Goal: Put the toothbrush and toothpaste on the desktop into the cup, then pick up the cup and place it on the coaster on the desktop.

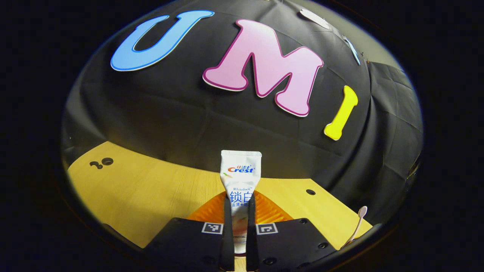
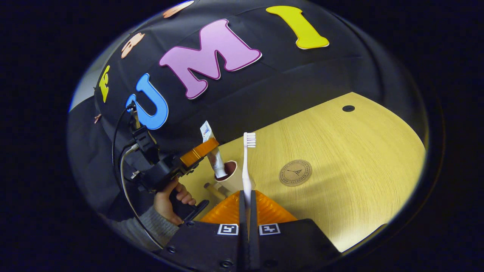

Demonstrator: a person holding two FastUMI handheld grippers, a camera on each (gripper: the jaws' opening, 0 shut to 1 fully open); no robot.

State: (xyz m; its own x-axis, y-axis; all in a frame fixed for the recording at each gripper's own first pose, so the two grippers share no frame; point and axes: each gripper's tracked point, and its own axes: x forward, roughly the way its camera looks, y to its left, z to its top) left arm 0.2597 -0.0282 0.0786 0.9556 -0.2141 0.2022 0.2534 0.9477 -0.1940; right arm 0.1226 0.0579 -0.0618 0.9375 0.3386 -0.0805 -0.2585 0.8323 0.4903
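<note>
- Our left claw [image 1: 239, 223] holds the toothpaste [image 1: 240, 177] upright, both fingers pressed on the tube's lower half, crimped end up.
- From the right gripper view, that left claw [image 2: 198, 152], with a hand [image 2: 171, 202] on its grip, has the toothpaste [image 2: 214, 151] tilted with its cap end just inside the mouth of the cup [image 2: 231, 177], which stands on the desk [image 2: 340, 158].
- Our right claw [image 2: 246, 211] is closed on the toothbrush [image 2: 247, 166], bristles up, near the cup.
- We judge the step in hand is dropping the toothpaste in: we should lower it deeper before letting go, so it does not tip the cup.
- The toothbrush should wait until the left claw clears the rim.
- The round coaster [image 2: 295, 172] lies on the desk to the cup's right, well apart, ready for the final placement.
</note>
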